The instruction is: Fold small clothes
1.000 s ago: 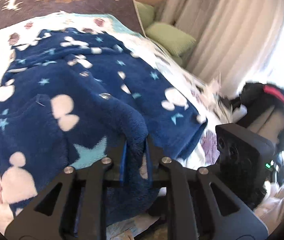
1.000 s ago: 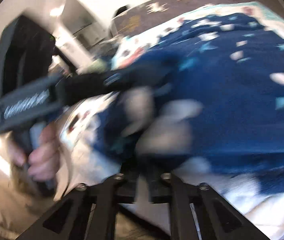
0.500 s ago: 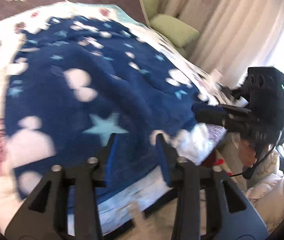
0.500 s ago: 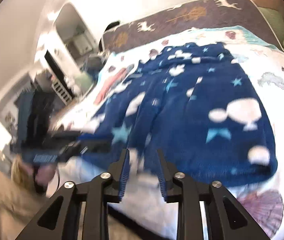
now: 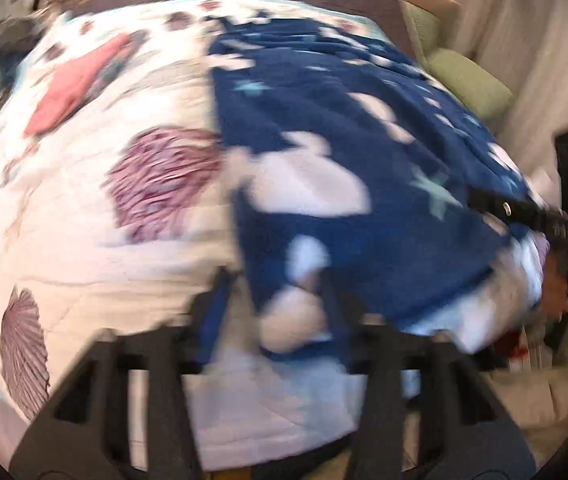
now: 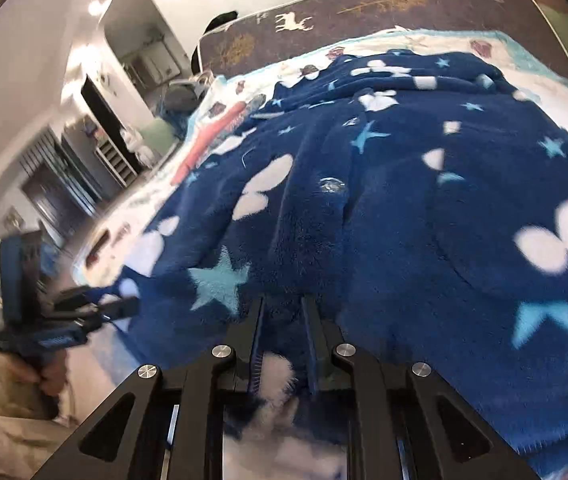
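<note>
A dark blue fleece garment (image 6: 423,208), printed with white shapes and pale blue stars, is spread over a bed (image 5: 96,240) covered by a white quilt with shell and fish prints.

In the right wrist view, the near hem of the garment is seen between the fingers of the right tool (image 6: 284,336), which are drawn close together and closing, with the fleece bunched in the narrow gap and the pads pressed on it. Ahead of this tool the rest of the garment runs up the bed towards a brown headboard (image 6: 363,4) with deer motifs.

In the blurred left wrist view, the left corner of the hem lies between the fingers of the left tool (image 5: 272,300), which stand a little apart and are closing; whether the pads touch the cloth cannot be told. To the left of this tool bare quilt is seen; to its right, beyond the hem, the right tool is seen, held in a hand (image 5: 555,280).
</note>
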Tool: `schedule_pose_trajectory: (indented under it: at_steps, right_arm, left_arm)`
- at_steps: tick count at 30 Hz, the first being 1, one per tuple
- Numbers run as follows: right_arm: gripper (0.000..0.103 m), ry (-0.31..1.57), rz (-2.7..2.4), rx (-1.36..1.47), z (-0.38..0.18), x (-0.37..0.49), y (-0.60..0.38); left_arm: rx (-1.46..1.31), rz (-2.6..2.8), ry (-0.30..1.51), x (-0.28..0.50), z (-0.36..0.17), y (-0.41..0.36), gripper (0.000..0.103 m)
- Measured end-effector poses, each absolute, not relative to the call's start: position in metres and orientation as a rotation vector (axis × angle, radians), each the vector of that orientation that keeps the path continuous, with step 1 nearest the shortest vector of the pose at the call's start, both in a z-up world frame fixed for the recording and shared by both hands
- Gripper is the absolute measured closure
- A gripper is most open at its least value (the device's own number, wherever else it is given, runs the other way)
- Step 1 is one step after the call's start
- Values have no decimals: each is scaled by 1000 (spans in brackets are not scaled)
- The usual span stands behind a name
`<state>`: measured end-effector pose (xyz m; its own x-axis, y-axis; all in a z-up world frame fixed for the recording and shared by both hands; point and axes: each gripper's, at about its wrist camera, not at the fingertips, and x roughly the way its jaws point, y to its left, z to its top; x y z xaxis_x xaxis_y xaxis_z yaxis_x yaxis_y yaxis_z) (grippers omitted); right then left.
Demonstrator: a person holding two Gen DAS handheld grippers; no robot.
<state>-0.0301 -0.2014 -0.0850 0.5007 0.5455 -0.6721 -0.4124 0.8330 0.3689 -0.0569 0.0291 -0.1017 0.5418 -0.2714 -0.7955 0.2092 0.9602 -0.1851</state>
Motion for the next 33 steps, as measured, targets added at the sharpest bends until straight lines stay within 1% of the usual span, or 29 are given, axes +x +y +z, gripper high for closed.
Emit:
schedule_pose_trajectory:
  at_steps: [1, 3, 4, 6, 7, 8, 9, 10, 11, 12, 14, 16, 19, 21, 23, 24, 25, 26, 29, 31, 33]
  right_arm:
    - [84, 867, 578, 173, -81, -34, -206]
    - [83, 841, 507, 156, -70, -44, -224]
    - [80, 819, 476, 158, -64, -49, -236]
    - [69, 763, 399, 196, -52, -60, -268]
    - [58, 741, 348, 220, -48, -65, -286]
    - [55, 722, 288, 251, -45, -69, -305]
    - [55, 714, 230, 286, -45, -73, -323]
    - [55, 714, 193, 312, -46, -75, -336]
    - [55, 714, 152, 346, -48, -77, -350]
    - [55, 716, 117, 375, -50, -75, -364]
    - [54, 728, 73, 436, -60, -76, -382]
    - [54, 760, 67, 472, -65, -69, -389]
    - [53, 795, 111, 461, -74, -60, -383]
    - [47, 824, 183, 437, -79, -54, -372]
    - [32, 848, 235, 424, -84, -54, -365]
    - [30, 843, 242, 412, -85, -56, -362]
    - [27, 832, 246, 394, -85, -55, -359]
    - [27, 830, 248, 388, -86, -57, -359]
    - [26, 827, 254, 406, -89, -59, -360]
    - [26, 827, 264, 407, -89, -58, -361]
    - [26, 829, 272, 411, -90, -58, -363]
  left_arm:
    - [-72, -302, 959, -59, -100, 29, 78]
    - [-51, -300, 953, -61, -95, 27, 78]
    - [-65, -310, 952, -61, -93, 29, 78]
    - [-127, -336, 949, -62, -91, 37, 77]
    - [-152, -336, 958, -61, -93, 40, 73]
    - [-160, -329, 966, -61, -94, 42, 65]
    - [-160, -305, 978, -60, -98, 45, 59]
    - [-157, -281, 984, -59, -101, 46, 47]
    - [-159, -268, 985, -58, -103, 45, 42]
    - [-175, -265, 979, -58, -105, 47, 41]
    - [-220, -274, 971, -58, -106, 47, 30]
    - [-244, -279, 968, -55, -108, 44, 26]
    - [-180, -275, 966, -55, -107, 35, 26]
    - [-163, -314, 957, -58, -106, 29, 29]
    - [-163, -357, 956, -62, -105, 21, 38]
    - [-151, -362, 957, -62, -105, 16, 39]
    - [-128, -351, 953, -61, -106, 12, 42]
    - [-109, -340, 950, -60, -106, 10, 48]
    - [-134, -320, 953, -57, -106, 13, 56]
    - [-192, -305, 959, -54, -107, 22, 58]
    - [-255, -298, 967, -51, -109, 29, 59]
